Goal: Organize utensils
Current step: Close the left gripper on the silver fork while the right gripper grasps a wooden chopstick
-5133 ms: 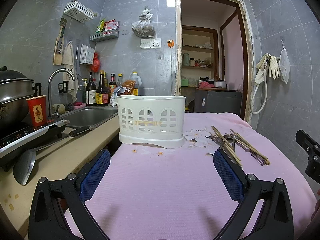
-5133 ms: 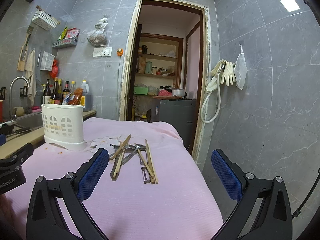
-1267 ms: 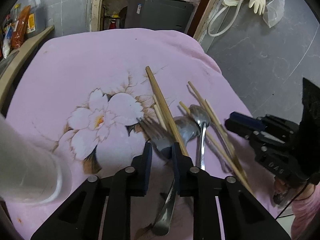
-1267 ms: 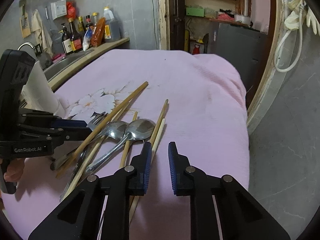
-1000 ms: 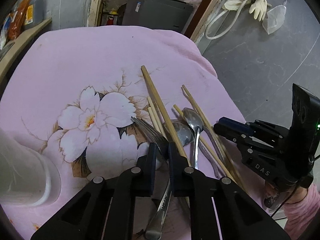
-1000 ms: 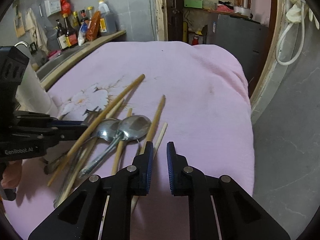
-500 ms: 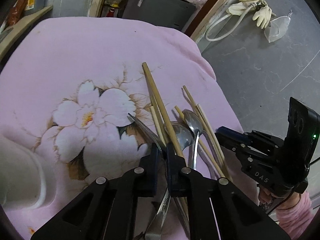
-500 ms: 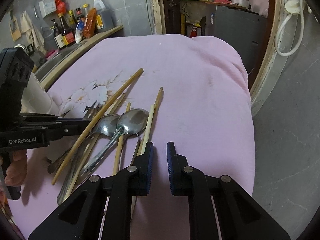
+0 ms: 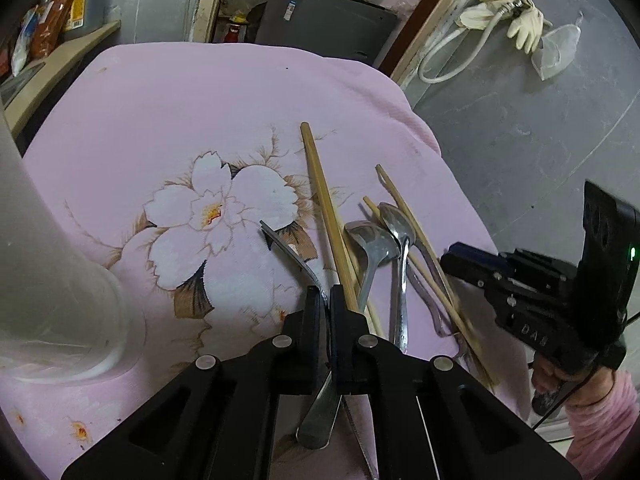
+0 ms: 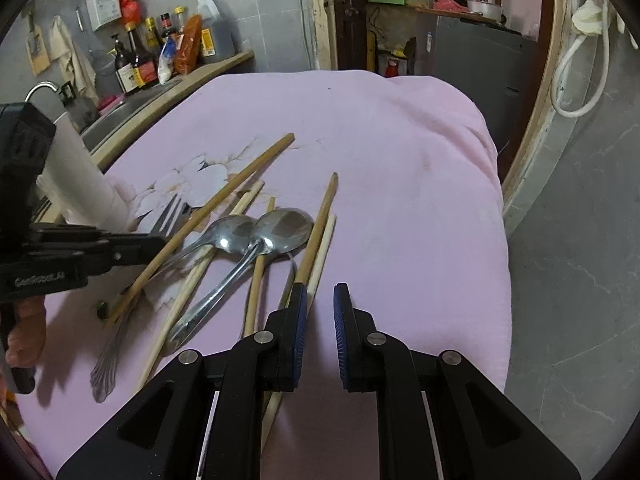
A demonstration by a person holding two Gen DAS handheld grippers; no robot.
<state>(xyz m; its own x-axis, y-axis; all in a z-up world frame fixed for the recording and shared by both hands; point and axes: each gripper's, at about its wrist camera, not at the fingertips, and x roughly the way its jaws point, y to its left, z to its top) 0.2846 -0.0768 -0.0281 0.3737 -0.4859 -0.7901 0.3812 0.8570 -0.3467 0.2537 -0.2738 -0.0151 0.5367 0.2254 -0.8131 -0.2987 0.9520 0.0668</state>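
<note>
Here, the left gripper (image 9: 325, 300) has its two black jaws pressed together on the neck of a silver metal fork (image 9: 294, 258), whose tines rise off the pink cloth (image 9: 168, 112) while its handle runs back under the gripper. The right gripper (image 10: 320, 304) has its blue-padded jaws a narrow gap apart, holding nothing, with the left jaw touching a pale wooden chopstick (image 10: 322, 252).

The utensils lie in a loose pile near the right edge of the cloth-covered table, beside a printed white flower (image 9: 216, 216). Two silver metal spoons (image 10: 260, 232) lie side by side, bowls touching. About six wooden chopsticks can be counted, some crossing under the spoons; the longest brown chopstick (image 10: 224, 208) slants across the fork beside the left gripper. A thin metal tool beneath the pile is too hidden to name.

A white plastic utensil holder (image 9: 48, 280) stands on the cloth at the left edge, just beside the left gripper; its contents cannot be seen.

The left gripper's body reads "GenRobot.AI" in the right wrist view; the right gripper's body reads "DAS" in the left wrist view, with a small green light lit.

Beyond the table, a countertop (image 10: 192, 80) carries several sauce bottles (image 10: 140, 60), their labels unreadable.
</note>
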